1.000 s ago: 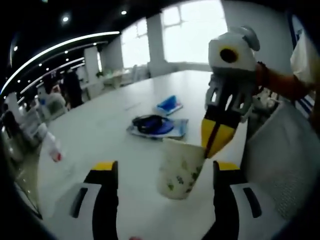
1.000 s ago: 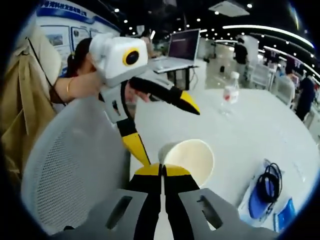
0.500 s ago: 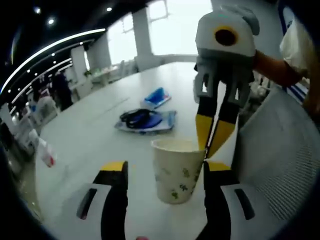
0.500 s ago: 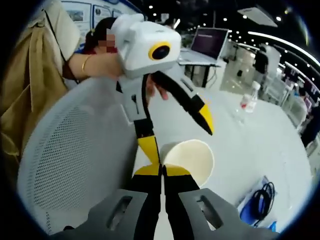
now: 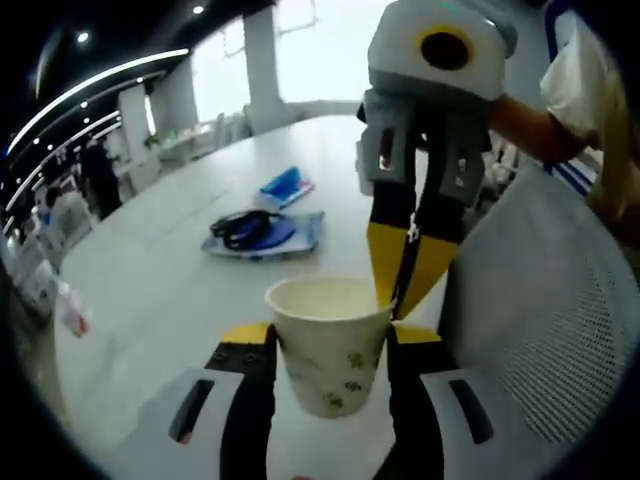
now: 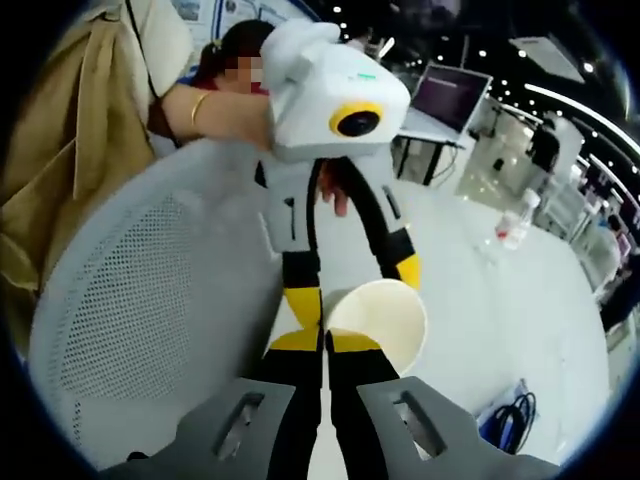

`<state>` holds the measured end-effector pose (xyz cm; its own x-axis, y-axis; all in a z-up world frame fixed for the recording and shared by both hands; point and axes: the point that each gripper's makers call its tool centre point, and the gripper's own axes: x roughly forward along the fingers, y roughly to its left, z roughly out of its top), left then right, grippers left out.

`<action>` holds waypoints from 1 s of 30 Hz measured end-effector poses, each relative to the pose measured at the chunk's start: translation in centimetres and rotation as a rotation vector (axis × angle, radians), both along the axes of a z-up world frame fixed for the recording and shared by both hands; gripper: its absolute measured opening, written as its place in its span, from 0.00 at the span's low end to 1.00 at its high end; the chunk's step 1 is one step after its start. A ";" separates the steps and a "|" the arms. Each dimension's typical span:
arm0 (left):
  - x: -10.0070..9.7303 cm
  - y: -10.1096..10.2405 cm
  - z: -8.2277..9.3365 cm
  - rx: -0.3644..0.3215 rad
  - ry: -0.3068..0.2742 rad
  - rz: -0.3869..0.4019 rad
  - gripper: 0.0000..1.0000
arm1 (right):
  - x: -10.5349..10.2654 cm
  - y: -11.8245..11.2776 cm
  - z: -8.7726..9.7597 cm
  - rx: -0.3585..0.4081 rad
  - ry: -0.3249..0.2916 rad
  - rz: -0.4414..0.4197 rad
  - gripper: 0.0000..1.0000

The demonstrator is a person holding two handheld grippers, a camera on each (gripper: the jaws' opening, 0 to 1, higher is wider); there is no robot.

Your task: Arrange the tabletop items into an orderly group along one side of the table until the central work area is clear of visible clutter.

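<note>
We see a broad white table (image 5: 150, 270) with a white mesh chair back (image 5: 545, 330) at its near edge. Farther along it lie a coiled black cable on a blue pad (image 5: 262, 233) and a small blue packet (image 5: 283, 185); a clear bottle (image 6: 510, 228) stands near the far edge.

The paper cup (image 5: 330, 345) stands upright at the near edge, white with small green sprigs. The right gripper (image 5: 400, 300) has its yellow tips pressed together on the cup's rim. The left gripper (image 5: 330, 350) is spread, its jaws straddling the cup's sides, just beside the wall; we cannot tell whether they touch. We judge the cup is passing hands, the left one nearer its body.
</note>
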<state>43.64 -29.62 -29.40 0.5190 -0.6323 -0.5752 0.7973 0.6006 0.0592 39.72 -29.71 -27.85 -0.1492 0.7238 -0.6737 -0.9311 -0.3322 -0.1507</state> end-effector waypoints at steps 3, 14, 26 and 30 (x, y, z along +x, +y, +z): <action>0.2 0.1 0.1 -0.006 -0.004 0.013 0.41 | 0.2 0.1 0.2 0.009 -0.006 -0.010 0.01; 1.1 1.2 1.0 -0.061 -0.010 0.091 0.40 | 1.7 0.9 1.7 0.090 0.118 -0.165 0.03; 1.7 1.7 1.4 -0.093 -0.015 0.140 0.40 | 5.4 0.2 2.9 0.176 0.224 -0.442 0.53; 1.9 2.0 1.5 -0.098 -0.018 0.158 0.40 | 6.3 -0.4 2.6 0.191 0.233 -0.524 0.70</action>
<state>45.53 -27.66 -27.92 0.6257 -0.5947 -0.5048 0.6920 0.7218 0.0075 45.98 -30.16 -25.24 0.1320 0.8455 -0.5174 -0.9790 0.1929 0.0655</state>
